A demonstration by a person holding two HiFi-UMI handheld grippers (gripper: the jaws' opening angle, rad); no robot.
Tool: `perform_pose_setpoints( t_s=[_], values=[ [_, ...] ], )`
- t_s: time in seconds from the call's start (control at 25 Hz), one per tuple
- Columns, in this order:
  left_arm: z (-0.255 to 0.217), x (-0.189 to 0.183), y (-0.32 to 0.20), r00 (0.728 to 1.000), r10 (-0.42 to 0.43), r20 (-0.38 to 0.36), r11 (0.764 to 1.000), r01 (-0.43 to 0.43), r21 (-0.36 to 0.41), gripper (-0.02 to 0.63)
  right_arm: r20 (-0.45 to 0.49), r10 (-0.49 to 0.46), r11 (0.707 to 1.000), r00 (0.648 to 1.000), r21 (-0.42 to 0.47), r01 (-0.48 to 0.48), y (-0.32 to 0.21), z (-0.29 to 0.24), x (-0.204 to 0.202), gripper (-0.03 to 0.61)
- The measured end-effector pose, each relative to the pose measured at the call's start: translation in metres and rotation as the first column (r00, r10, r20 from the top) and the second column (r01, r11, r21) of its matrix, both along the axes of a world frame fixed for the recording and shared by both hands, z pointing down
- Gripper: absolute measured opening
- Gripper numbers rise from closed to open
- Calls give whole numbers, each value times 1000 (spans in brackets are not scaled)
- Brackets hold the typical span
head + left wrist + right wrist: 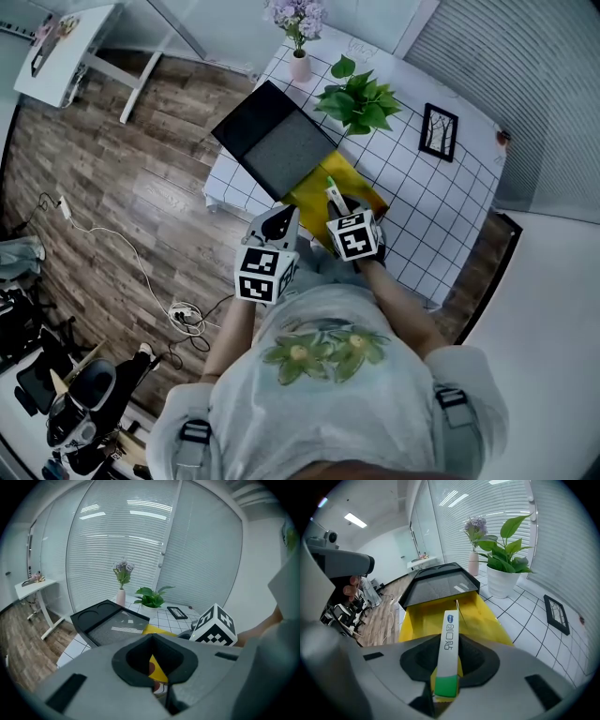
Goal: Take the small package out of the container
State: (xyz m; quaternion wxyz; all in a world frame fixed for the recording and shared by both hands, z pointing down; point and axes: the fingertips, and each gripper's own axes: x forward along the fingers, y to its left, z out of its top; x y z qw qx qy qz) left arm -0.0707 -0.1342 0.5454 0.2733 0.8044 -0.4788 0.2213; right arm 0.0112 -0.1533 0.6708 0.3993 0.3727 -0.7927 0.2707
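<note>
A yellow container [317, 192] lies open on the white grid-patterned table [427, 220], its dark lid [277, 141] tilted back beyond it. The small package [449, 641], a narrow white pack with a green end, stands on edge between the jaws of my right gripper [445, 688], which is shut on it above the container's near end [480, 616]. In the head view that gripper [336, 202] hangs over the container. My left gripper [278, 223] hovers at the table's near left edge; its jaws [161, 691] meet with nothing between them, and the container [157, 667] shows just beyond.
A potted green plant [358, 103], a pink vase of lilac flowers [300, 66] and a small black picture frame [439, 131] stand on the far half of the table. Left of the table is wooden floor with cables [183, 314] and a white desk [66, 52].
</note>
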Motion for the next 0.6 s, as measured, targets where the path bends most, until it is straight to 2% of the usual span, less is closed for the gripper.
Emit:
perform_pose_setpoints(
  t_s=[0.6],
  values=[
    [-5,2,2,1000,2,-4,1000,-2,16,6,3,-25,999,1000,40,25,0,-11,3,91]
  ],
)
